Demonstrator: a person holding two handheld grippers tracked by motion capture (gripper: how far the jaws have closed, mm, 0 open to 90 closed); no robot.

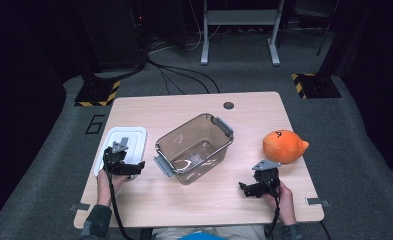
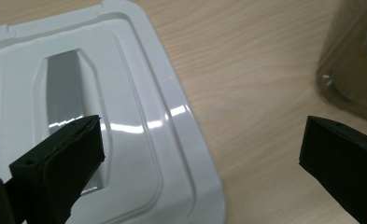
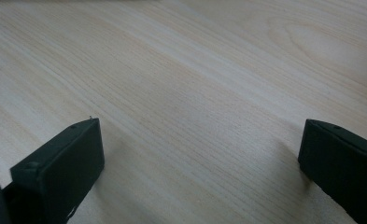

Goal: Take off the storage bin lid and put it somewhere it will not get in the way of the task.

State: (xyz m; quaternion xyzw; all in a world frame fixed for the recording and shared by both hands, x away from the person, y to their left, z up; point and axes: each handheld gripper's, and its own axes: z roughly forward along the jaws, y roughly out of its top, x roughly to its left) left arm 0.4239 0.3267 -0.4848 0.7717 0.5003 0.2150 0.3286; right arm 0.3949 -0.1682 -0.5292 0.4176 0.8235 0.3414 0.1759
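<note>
On the wooden table (image 1: pixel 149 200), a clear plastic bin (image 1: pixel 194 148) sits in the middle, tilted diagonally, with grey latches at 2 ends. To its left lies a white lid (image 1: pixel 136 136) with a grey handle strip (image 2: pixel 64 93), flat on the tabletop. The left gripper (image 1: pixel 134 168) hovers over the lid's near right corner, jaws spread wide with nothing between them; in the left gripper view 1 jaw is above the lid and the other above bare wood near the bin. An orange plush toy (image 1: pixel 284 146) rests at the far right. The right gripper (image 1: pixel 249 189), near and just left of the toy, is also spread wide and empty above bare wood.
</note>
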